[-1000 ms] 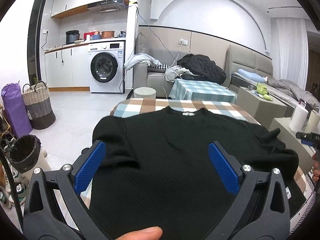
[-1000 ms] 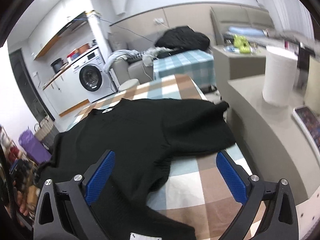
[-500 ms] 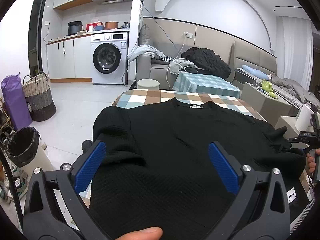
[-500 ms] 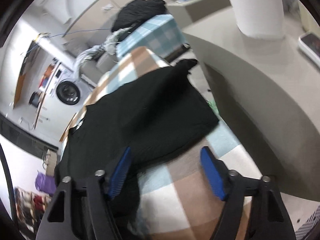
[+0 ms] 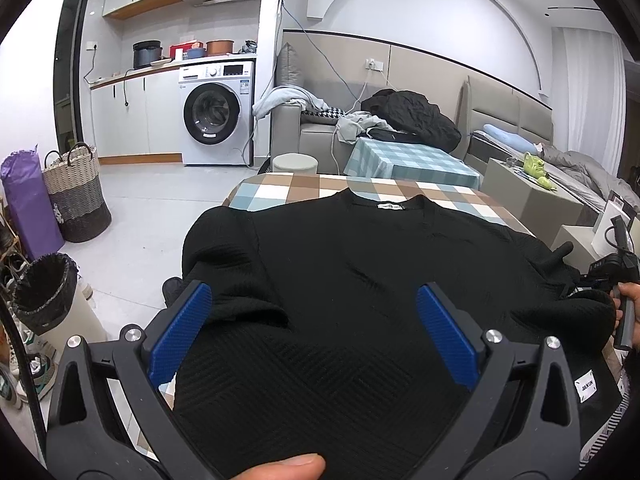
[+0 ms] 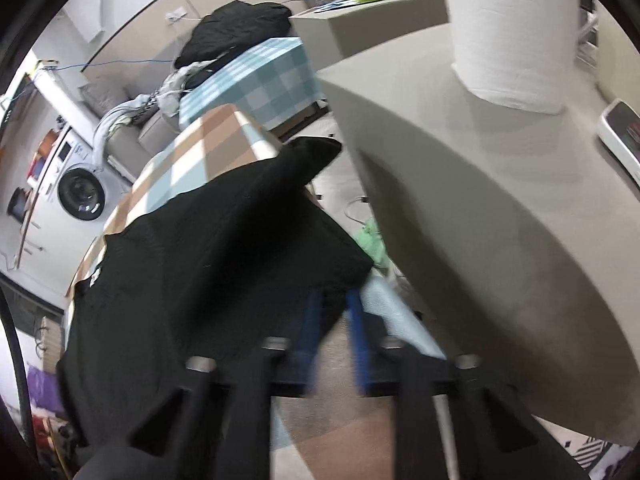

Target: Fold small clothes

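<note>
A black knit sweater (image 5: pixel 340 260) lies spread face up on the checked table (image 5: pixel 280 192), collar at the far end. My left gripper (image 5: pixel 314 300) hovers open over the sweater's lower body, its blue pads (image 5: pixel 180 332) wide apart with nothing pinched between them. In the right wrist view the sweater (image 6: pixel 224 240) hangs its sleeve over the table's (image 6: pixel 200 148) right edge. My right gripper (image 6: pixel 334 312) is shut on the lower edge of that sleeve, and black fabric shows between its blue pads (image 6: pixel 356 320). The view is motion-blurred.
A beige cabinet (image 6: pixel 460 184) with a paper roll (image 6: pixel 508 28) stands close to the table's right side. To the left on the floor are a lined bin (image 5: pixel 44 284) and a woven basket (image 5: pixel 76 196). A second checked table (image 5: pixel 408 160) and a sofa stand behind.
The right gripper tipped down and rolled toward the sleeve at the table's right edge, and its jaws went from wide open to shut on the fabric. The left gripper sank slightly and stays open.
</note>
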